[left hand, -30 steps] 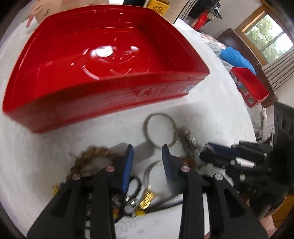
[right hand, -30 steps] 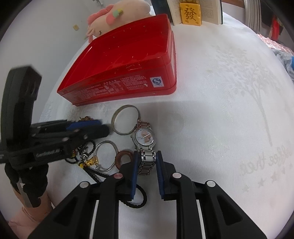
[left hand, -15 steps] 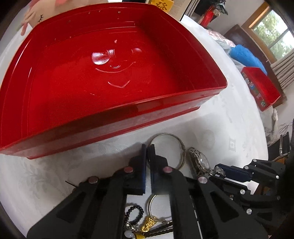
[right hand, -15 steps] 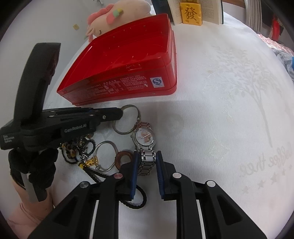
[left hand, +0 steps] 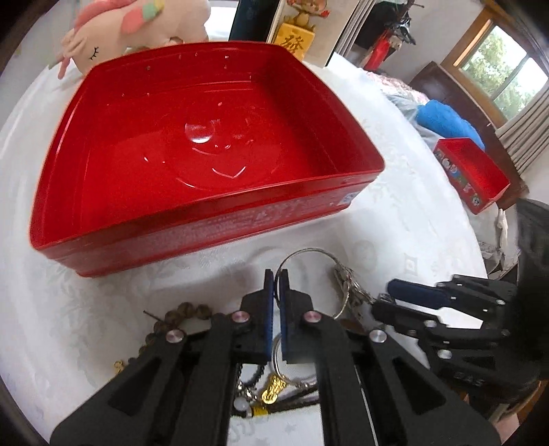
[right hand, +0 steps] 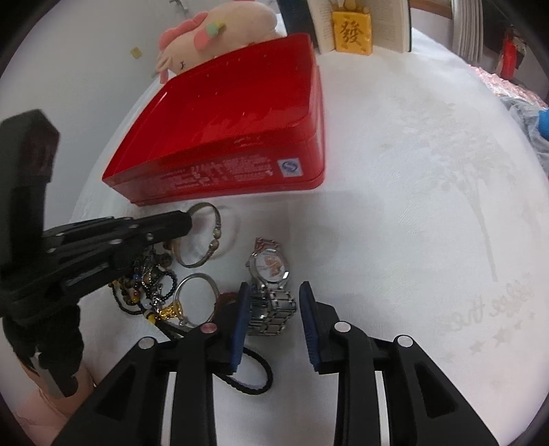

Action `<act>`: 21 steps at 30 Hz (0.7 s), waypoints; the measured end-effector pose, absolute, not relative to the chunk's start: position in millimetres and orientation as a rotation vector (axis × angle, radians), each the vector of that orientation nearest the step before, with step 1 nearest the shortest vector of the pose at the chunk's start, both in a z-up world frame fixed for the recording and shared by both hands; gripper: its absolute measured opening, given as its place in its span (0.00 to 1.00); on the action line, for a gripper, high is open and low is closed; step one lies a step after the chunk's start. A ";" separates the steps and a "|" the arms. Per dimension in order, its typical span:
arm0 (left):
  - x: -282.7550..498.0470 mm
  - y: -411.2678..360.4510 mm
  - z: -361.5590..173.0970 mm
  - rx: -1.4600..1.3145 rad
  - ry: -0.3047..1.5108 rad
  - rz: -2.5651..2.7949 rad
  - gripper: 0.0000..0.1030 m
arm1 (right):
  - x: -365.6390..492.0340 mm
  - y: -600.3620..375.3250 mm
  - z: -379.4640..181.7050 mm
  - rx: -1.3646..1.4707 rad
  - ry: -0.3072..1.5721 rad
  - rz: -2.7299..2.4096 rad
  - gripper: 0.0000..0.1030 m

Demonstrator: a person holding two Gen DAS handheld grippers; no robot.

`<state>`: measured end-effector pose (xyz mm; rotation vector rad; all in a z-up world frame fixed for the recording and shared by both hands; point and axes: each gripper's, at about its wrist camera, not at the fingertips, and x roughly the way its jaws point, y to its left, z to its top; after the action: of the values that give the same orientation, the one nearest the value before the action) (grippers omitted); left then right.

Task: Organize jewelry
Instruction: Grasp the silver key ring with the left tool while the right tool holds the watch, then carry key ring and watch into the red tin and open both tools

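Red tray (left hand: 206, 219) holds nothing yet: left tongs (left hand: 276, 274) pinch the silver bangle (right hand: 202, 236), right tongs (right hand: 274, 302) gape around the wristwatch (right hand: 271, 274), beads and rest untouched on the tabletop (right hand: 411, 206).

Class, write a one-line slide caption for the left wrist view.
Left tongs pinch a silver metal bangle just in front of the empty, shiny red plastic tray.

The left gripper (left hand: 276, 278) hides the near arc of the silver bangle (left hand: 310, 254) — contact there undeterminable. Print on the red tray (right hand: 219, 171) wall is too small to read. The plush toy (left hand: 137, 31) is cut off at the far edge.
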<state>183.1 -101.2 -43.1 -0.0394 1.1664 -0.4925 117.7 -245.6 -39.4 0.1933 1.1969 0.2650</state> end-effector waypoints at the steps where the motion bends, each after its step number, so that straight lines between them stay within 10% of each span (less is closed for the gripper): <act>1: 182.1 -100.6 -41.4 -0.038 1.162 -0.496 0.01 | 120.3 -243.7 -42.3 0.194 1.205 0.266 0.30; 21: 170.7 -76.4 -28.5 -0.071 1.135 -0.495 0.01 | 136.4 -243.8 -51.4 0.222 1.180 0.266 0.21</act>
<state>170.7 -76.4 -28.5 -0.0712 1.1351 -0.4949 136.4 -243.8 -51.4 0.2222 1.1804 0.2662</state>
